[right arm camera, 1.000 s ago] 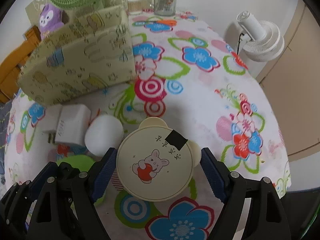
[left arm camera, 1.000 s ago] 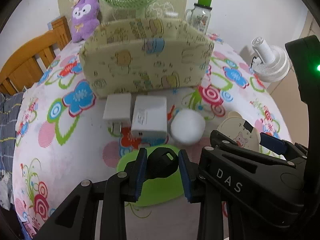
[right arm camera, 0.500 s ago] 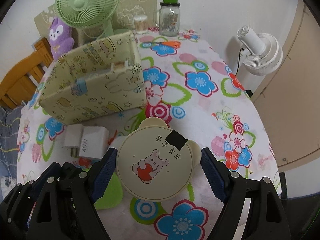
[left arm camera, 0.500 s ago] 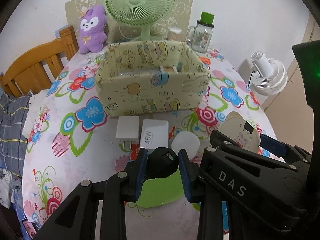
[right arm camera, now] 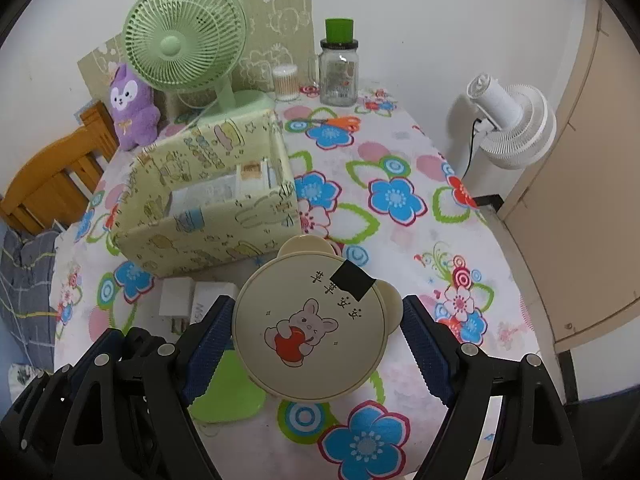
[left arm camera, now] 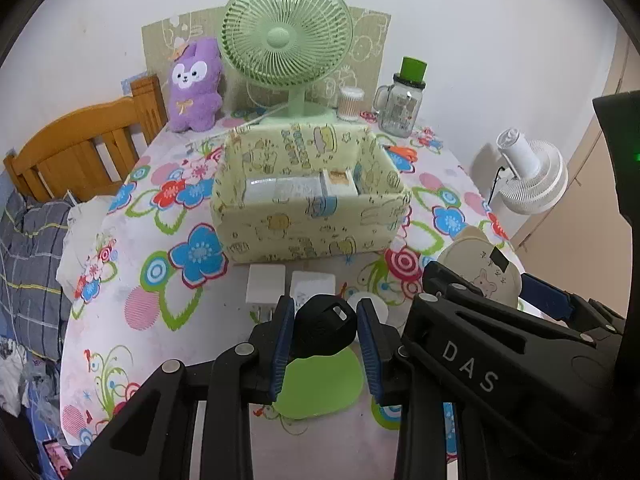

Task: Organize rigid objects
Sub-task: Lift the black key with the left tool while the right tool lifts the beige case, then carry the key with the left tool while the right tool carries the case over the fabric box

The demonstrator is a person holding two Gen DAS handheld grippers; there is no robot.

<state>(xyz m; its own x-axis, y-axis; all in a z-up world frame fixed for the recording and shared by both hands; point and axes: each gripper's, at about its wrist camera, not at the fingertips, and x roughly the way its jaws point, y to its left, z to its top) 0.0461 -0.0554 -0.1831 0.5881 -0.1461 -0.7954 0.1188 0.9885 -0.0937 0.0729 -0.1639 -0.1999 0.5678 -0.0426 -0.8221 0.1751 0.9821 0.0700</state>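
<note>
Both grippers have risen since a second ago. The left gripper point(left arm camera: 325, 330) pinches a black plug point(left arm camera: 325, 326); the right gripper point(right arm camera: 316, 326) clamps a round tin point(right arm camera: 310, 326), ready for the box point(left arm camera: 308, 200) at twelve o'clock. Below lie a green pad point(left arm camera: 320, 384) and two chargers point(left arm camera: 266, 286); beyond, a fan point(left arm camera: 286, 32). Nothing blocks the way.

My black key fob point(left arm camera: 325, 322) and round cream bear-eared tin point(right arm camera: 310, 326) hung clamped above the table, before the yellow box point(left arm camera: 308, 216).
</note>
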